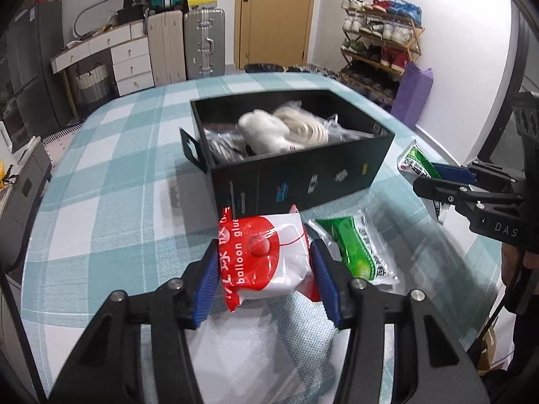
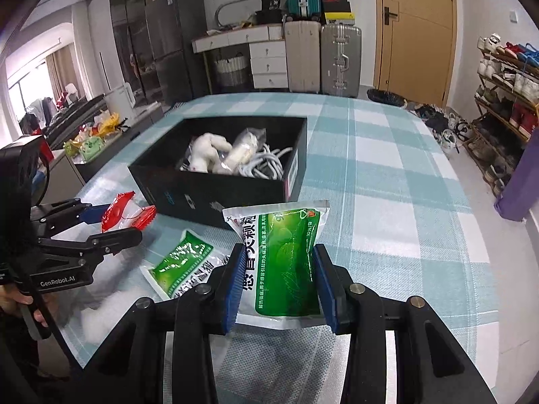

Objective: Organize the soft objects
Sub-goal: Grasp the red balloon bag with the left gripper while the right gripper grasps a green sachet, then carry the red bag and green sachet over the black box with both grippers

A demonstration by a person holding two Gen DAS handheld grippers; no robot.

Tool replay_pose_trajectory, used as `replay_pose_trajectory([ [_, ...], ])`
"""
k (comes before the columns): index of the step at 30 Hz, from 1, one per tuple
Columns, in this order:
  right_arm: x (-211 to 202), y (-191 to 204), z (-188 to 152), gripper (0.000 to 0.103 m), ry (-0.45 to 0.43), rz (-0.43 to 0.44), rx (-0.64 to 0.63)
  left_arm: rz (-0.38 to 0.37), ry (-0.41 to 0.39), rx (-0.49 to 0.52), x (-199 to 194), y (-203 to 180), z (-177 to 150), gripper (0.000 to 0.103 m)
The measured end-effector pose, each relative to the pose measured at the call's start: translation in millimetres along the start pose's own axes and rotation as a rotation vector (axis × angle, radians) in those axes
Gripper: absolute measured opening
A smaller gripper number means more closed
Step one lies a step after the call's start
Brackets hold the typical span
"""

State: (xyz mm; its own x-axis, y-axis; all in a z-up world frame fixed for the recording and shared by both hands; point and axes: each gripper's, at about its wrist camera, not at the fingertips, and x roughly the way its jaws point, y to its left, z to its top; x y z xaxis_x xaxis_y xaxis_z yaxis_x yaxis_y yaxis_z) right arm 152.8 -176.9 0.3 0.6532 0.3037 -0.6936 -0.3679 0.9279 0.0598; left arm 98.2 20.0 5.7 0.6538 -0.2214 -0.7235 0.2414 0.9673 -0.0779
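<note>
Left tool [image 1: 262, 269]: clamped on the red-and-white "balloon glue" pouch [image 1: 266, 256], blue pads [image 1: 205, 286] pressing both sides, pouch held up just in front of the box

Right tool [image 2: 278, 282]: closed on a green sachet [image 2: 286, 262], white edges sticking out top and bottom, carried upright above the desk, near the front wall of the box

Right tool from the left cam [image 1: 438, 181]: off to the right side, same sachet [image 1: 416, 165] pinched between its pads

Left tool from the right cam [image 2: 114, 225]: over at the left, red pouch [image 2: 126, 213] poking out between its pads

Second green sachet [image 1: 360, 249]: lying flat on the desk, between the two tools, touching nothing but the cloth; also seen from the right cam [image 2: 180, 262]

Box [image 1: 303, 175]: black, open top, cut-out handle on its left end, sits mid-desk

Inside the box: white plush toy [image 1: 266, 131], a bagged pale item [image 2: 246, 148], coil of white cord [image 2: 269, 165], plus some dark stuff too murky to name

Desk [image 1: 111, 181]: teal and white checked cloth, a sheet of white foam wrap [image 1: 246, 363] under the left tool

Background: suitcases [image 2: 323, 57] against the wall, wooden door [image 2: 417, 30], shoe rack [image 2: 505, 94] off to the right
</note>
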Motion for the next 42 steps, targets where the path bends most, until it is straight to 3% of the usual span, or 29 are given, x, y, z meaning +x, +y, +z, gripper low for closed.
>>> replay_pose_trajectory([
  [15, -31.6, 11.7, 23.5, 0.04, -0.093, 0.06, -0.021, 0.009, -0.096, -0.025, -31.8, 4.0, 24.1, 0.052],
  [32, -38.8, 27.5, 55.2, 0.04, -0.125, 0.082, -0.062, 0.001, -0.142, -0.028, -33.8, 2.4, 61.6, 0.052],
  [42, -21.6, 28.4, 72.8, 0.04, -0.128, 0.096, -0.057, -0.006, -0.143, -0.016, -18.7, 0.5, 80.1, 0.052],
])
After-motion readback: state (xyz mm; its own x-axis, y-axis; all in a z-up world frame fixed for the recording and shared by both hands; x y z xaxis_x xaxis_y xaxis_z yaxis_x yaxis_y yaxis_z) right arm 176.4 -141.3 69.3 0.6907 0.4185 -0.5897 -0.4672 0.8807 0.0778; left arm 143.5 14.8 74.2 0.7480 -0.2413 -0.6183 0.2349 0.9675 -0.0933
